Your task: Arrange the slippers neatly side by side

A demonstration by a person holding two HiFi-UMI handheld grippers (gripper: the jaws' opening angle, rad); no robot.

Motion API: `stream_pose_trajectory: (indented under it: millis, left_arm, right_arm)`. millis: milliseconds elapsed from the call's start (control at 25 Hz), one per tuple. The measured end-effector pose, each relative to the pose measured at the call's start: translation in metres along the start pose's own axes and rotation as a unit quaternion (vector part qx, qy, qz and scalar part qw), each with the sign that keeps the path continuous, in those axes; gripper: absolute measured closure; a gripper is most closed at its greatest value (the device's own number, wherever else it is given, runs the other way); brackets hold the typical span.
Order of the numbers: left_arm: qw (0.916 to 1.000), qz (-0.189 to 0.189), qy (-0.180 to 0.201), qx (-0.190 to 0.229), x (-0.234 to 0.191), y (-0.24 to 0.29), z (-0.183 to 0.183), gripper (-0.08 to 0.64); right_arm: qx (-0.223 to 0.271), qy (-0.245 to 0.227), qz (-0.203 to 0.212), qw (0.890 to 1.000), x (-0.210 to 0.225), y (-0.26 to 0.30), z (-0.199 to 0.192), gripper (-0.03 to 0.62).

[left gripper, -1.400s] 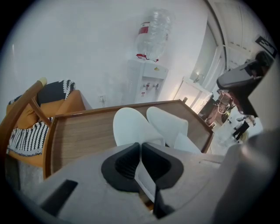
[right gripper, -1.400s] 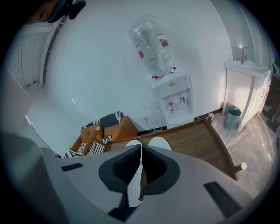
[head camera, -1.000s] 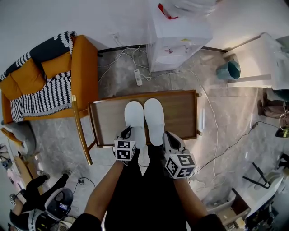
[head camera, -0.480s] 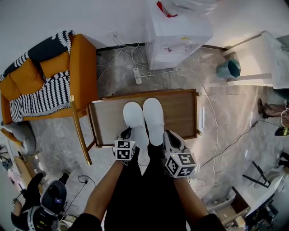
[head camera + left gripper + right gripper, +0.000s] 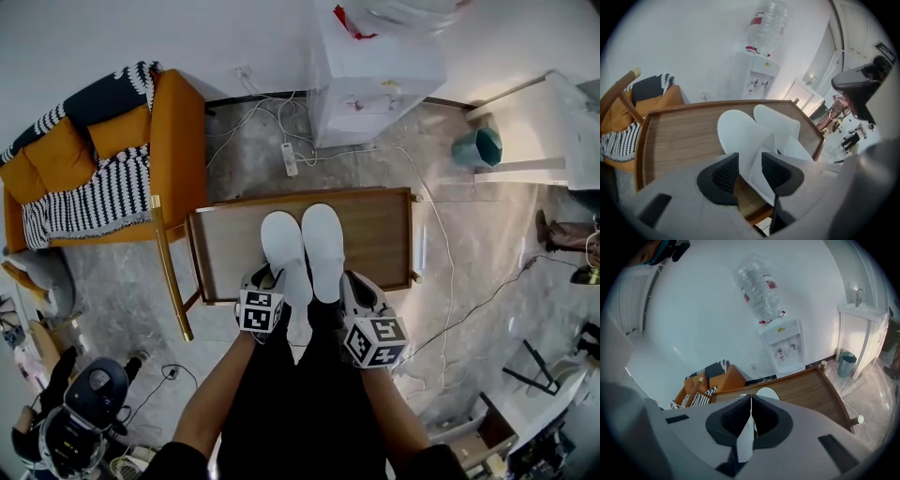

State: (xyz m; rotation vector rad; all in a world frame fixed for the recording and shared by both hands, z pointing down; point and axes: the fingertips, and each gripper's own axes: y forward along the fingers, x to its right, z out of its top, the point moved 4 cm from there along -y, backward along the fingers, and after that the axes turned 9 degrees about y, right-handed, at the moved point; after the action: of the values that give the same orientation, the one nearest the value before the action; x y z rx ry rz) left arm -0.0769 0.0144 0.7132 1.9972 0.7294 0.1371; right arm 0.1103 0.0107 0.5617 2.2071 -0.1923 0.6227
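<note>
Two white slippers lie side by side, toes away from me, on a low wooden table (image 5: 375, 234). The left slipper (image 5: 281, 246) (image 5: 736, 133) has its heel sticking out past the table's near edge. My left gripper (image 5: 267, 281) (image 5: 750, 171) is at that heel, and its jaws are opening. The heel's edge stands between them with gaps on both sides. The right slipper (image 5: 322, 242) (image 5: 766, 393) lies close beside it. My right gripper (image 5: 345, 286) (image 5: 751, 420) is shut on that slipper's thin heel flap.
An orange chair (image 5: 103, 178) with a striped blanket stands left of the table. A water dispenser (image 5: 375, 75) is against the far wall, with a power strip (image 5: 288, 159) and cables on the floor. A teal bin (image 5: 478, 145) and white cabinet (image 5: 544, 122) stand right.
The slippers and both grippers stay almost where they were in the head view. The dark figure and round device at the lower left have shifted.
</note>
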Motion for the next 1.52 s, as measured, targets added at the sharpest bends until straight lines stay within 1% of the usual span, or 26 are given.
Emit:
stream_pose_trajectory:
  millis: [120,160,240,360,440,560,680,840,960,1000,1080,1160,1240,1320,1520]
  left_arm:
    - [0.9999,0.004,-0.008,0.009,-0.003,-0.009,0.000,0.397]
    - [0.9998,0.007,-0.012,0.014,-0.004,-0.014,0.000,0.408]
    - [0.9993,0.016,-0.020,0.028,-0.008,-0.025,0.004,0.473]
    - [0.9975,0.026,-0.026,0.060,-0.010,-0.047,0.018,0.526]
    - [0.9959,0.032,-0.032,0.078,-0.011,-0.062,0.028,0.537]
    - [0.9925,0.044,-0.052,0.102,-0.013,-0.086,0.042,0.543]
    - [0.9861,0.055,-0.056,0.146,-0.015,-0.119,0.063,0.543]
    - [0.9732,0.056,-0.054,0.216,-0.008,-0.174,0.101,0.543]
    - [0.9598,0.063,-0.026,0.272,0.003,-0.225,0.127,0.543]
    - [0.9537,0.070,-0.012,0.292,0.007,-0.242,0.135,0.543]
    - [0.9389,0.088,0.015,0.332,0.013,-0.276,0.150,0.543]
    - [0.9247,0.107,0.030,0.364,0.018,-0.303,0.161,0.543]
    - [0.9143,0.116,0.037,0.386,0.022,-0.322,0.167,0.543]
    - [0.9087,0.116,0.039,0.399,0.025,-0.331,0.170,0.543]
    - [0.9066,0.107,0.027,0.407,0.026,-0.325,0.169,0.543]
  right_arm:
    - [0.004,-0.004,0.002,1.000,-0.004,0.000,0.002,0.575]
    - [0.005,-0.006,0.003,1.000,-0.005,0.000,0.003,0.575]
    - [0.008,-0.011,0.005,1.000,-0.009,-0.001,0.005,0.575]
    - [0.013,-0.023,0.008,1.000,-0.017,-0.003,0.011,0.575]
    - [0.016,-0.029,0.015,0.999,-0.023,-0.006,0.015,0.575]
    - [0.023,-0.038,0.029,0.999,-0.035,-0.012,0.025,0.578]
    - [0.041,-0.057,0.049,0.996,-0.051,-0.021,0.038,0.579]
    - [0.071,-0.082,0.069,0.992,-0.073,-0.041,0.056,0.580]
    - [0.101,-0.105,0.075,0.986,-0.091,-0.062,0.065,0.580]
    - [0.113,-0.110,0.077,0.984,-0.096,-0.069,0.067,0.580]
    - [0.137,-0.122,0.078,0.980,-0.107,-0.083,0.073,0.580]
    - [0.160,-0.136,0.083,0.974,-0.118,-0.094,0.079,0.580]
    - [0.172,-0.152,0.092,0.969,-0.128,-0.102,0.081,0.580]
    - [0.173,-0.162,0.100,0.966,-0.134,-0.105,0.082,0.580]
    - [0.173,-0.169,0.108,0.964,-0.137,-0.105,0.085,0.581]
